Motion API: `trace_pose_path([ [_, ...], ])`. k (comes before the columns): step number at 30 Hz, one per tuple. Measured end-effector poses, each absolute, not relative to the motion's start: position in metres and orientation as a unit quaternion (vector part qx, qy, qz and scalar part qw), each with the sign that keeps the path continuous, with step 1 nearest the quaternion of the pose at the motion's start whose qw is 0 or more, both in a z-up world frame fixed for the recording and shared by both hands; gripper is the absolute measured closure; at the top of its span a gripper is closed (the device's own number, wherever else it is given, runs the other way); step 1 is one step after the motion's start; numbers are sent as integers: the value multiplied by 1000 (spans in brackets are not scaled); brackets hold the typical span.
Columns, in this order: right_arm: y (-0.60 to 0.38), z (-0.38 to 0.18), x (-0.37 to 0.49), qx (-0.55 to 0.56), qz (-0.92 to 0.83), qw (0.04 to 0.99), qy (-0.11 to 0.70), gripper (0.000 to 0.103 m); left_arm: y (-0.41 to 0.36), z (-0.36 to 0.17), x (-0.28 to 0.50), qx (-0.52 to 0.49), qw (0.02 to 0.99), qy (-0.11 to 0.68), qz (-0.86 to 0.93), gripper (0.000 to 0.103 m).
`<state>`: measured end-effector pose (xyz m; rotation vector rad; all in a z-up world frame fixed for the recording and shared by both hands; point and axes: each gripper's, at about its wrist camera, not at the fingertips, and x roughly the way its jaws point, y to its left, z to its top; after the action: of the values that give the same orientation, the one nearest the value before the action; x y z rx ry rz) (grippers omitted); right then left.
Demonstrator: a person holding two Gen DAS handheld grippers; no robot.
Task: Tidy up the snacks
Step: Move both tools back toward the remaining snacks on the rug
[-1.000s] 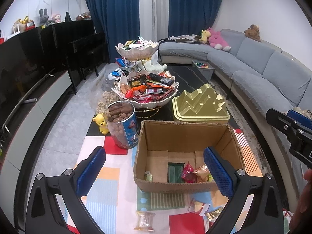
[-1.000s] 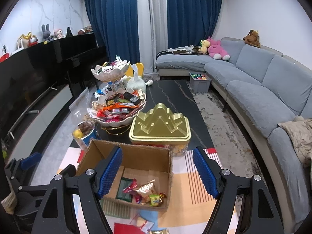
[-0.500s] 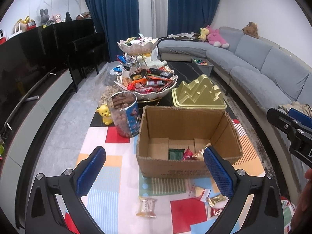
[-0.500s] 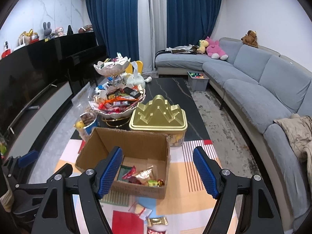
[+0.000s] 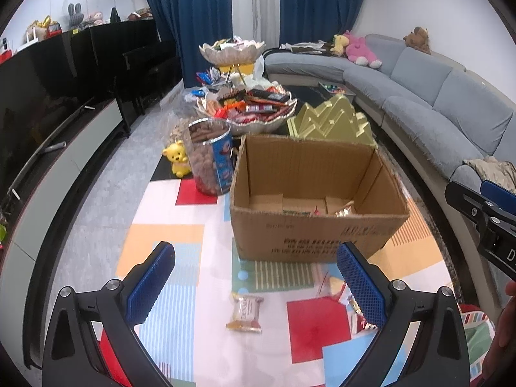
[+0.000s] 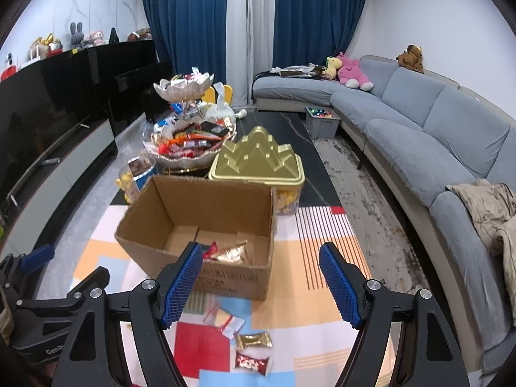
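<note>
Both grippers, the left one (image 5: 254, 282) and the right one (image 6: 260, 285), hang wide apart and hold nothing over the bright patchwork mat (image 5: 167, 235). A few wrapped snacks (image 6: 230, 251), maybe three or four, already lie in the open brown cardboard box (image 5: 309, 225). Left on the mat are one clear-wrapped cookie (image 5: 245, 312), one gold candy (image 6: 253, 339) and one red candy (image 6: 251, 362).

Left gripper (image 5: 254, 282) held low and level, pointing forward; blue pads (image 5: 150, 280) far apart, nothing between them; right gripper (image 6: 261, 285) held the same way, just beside the left one; blue pads (image 6: 182, 285) wide apart too, nothing pinched; a bit of a hand (image 5: 504, 332) seen at the far right edge.
</note>
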<state>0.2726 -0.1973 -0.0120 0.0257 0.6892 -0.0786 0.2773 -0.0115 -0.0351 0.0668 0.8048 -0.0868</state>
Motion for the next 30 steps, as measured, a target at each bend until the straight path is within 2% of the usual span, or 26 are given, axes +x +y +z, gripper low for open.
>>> trace_pose_path([
  [30, -185, -107, 230, 29, -101, 919, 381, 28, 4, -127, 252, 39, 897, 437, -49, 1],
])
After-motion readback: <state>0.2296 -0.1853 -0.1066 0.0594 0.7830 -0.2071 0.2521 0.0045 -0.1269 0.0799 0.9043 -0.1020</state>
